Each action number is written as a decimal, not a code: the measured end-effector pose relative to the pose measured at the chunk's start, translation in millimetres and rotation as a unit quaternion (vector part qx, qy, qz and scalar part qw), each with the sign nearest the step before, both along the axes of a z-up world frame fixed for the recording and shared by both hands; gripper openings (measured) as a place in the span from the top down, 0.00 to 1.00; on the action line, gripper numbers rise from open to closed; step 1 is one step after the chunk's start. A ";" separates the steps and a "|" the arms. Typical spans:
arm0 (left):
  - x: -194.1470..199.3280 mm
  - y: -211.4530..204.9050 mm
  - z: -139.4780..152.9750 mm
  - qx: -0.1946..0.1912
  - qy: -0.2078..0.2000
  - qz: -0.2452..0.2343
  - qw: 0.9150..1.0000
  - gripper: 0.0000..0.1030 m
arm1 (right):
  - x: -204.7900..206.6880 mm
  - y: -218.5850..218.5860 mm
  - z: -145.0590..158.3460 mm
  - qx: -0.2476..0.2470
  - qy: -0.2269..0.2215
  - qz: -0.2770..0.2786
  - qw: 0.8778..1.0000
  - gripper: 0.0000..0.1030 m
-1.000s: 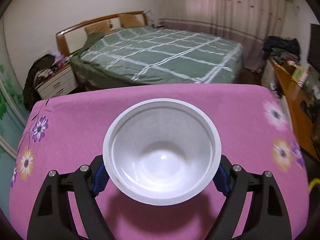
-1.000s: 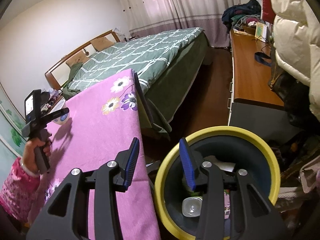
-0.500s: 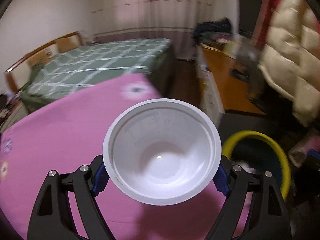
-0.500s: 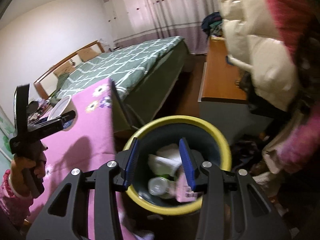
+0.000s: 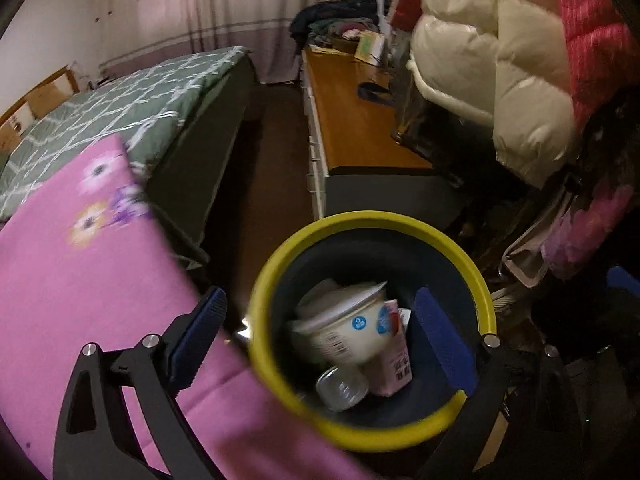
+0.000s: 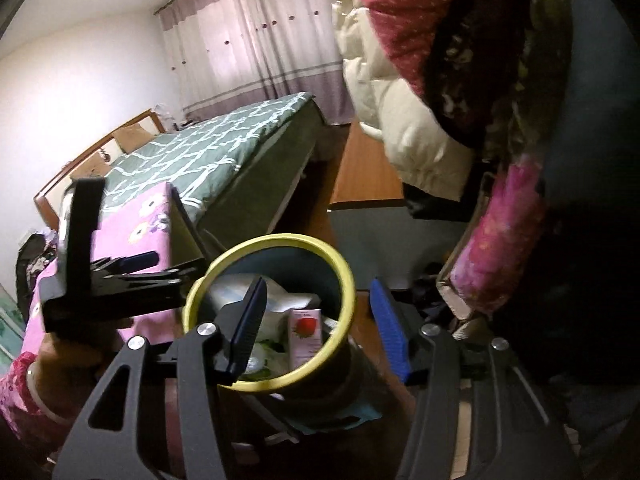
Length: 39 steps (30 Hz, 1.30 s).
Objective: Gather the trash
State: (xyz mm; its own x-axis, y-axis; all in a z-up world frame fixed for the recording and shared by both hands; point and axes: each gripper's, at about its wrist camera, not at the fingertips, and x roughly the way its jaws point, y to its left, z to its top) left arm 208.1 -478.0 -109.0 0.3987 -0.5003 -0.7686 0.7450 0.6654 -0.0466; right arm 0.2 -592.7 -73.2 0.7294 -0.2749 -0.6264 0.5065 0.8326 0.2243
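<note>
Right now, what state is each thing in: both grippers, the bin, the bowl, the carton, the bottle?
left gripper: opening, nothing between its pads
right gripper: opening, empty
trash bin: upright, uncovered, partly filled
white bowl: inside the bin, tilted on its side
pink carton: inside the bin, under the bowl
clear bottle: inside the bin, lying down

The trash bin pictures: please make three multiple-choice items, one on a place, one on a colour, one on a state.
1. Where is the white bowl?
A. on the pink cloth
B. inside the bin
C. on the bed

2. What colour is the rim of the bin?
A. yellow
B. red
C. white

3. How is the left tool?
A. clamped on the bowl
B. holding a bottle
C. holding nothing

Key: 1 B, the bowl lies tilted among the trash. 2 A, a yellow ring tops the dark wall. 3 C, its jaws are opening, and the bowl lies below them in the bin.
</note>
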 end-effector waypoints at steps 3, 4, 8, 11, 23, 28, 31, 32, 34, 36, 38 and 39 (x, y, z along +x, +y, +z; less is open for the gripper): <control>-8.7 67.1 35.1 -0.038 -0.033 0.040 0.998 0.05 | 9.1 18.5 7.3 -0.009 -0.009 0.028 1.000 0.49; -6.4 83.2 41.5 -0.043 -0.043 0.051 0.997 0.05 | 12.7 26.8 10.0 -0.012 -0.013 0.041 0.999 0.48; -32.0 178.2 79.2 -0.068 -0.106 0.135 0.983 0.05 | 27.0 64.6 21.5 -0.029 -0.025 0.085 0.996 0.42; -55.1 242.3 97.7 -0.072 -0.140 0.197 0.968 0.05 | 32.6 95.9 31.0 -0.050 -0.035 0.111 0.992 0.39; -139.0 424.7 109.2 -0.083 -0.181 0.372 0.907 0.05 | 17.4 166.6 49.5 -0.097 -0.051 0.144 0.983 0.30; -157.4 452.6 101.1 -0.084 -0.180 0.387 0.900 0.05 | 6.5 175.1 50.3 -0.096 -0.052 0.145 0.983 0.30; -162.6 458.0 100.6 -0.088 -0.177 0.386 0.901 0.05 | 1.6 178.2 52.2 -0.099 -0.055 0.143 0.983 0.30; -164.1 457.7 101.2 -0.089 -0.179 0.385 0.901 0.05 | 1.1 178.0 52.9 -0.099 -0.056 0.143 0.983 0.30; -169.5 459.4 102.1 -0.089 -0.182 0.386 0.900 0.05 | -1.0 179.0 54.2 -0.101 -0.059 0.142 0.983 0.29; -172.2 461.4 102.1 -0.090 -0.183 0.387 0.899 0.05 | -1.1 178.2 54.9 -0.101 -0.061 0.142 0.983 0.29; -174.0 455.9 104.1 -0.091 -0.184 0.388 0.899 0.05 | -1.0 179.0 54.4 -0.101 -0.061 0.142 0.983 0.29; -174.6 455.8 103.9 -0.091 -0.184 0.388 0.899 0.05 | -1.4 178.9 54.0 -0.101 -0.061 0.142 0.983 0.29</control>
State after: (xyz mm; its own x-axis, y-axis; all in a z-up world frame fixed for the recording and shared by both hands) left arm 33.5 -22.1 -5.1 0.8917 -0.0659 -0.4479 0.0473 0.9975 -0.0526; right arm -1.2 -413.8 -19.1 0.8605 -0.1592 -0.4840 0.2269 0.9702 0.0844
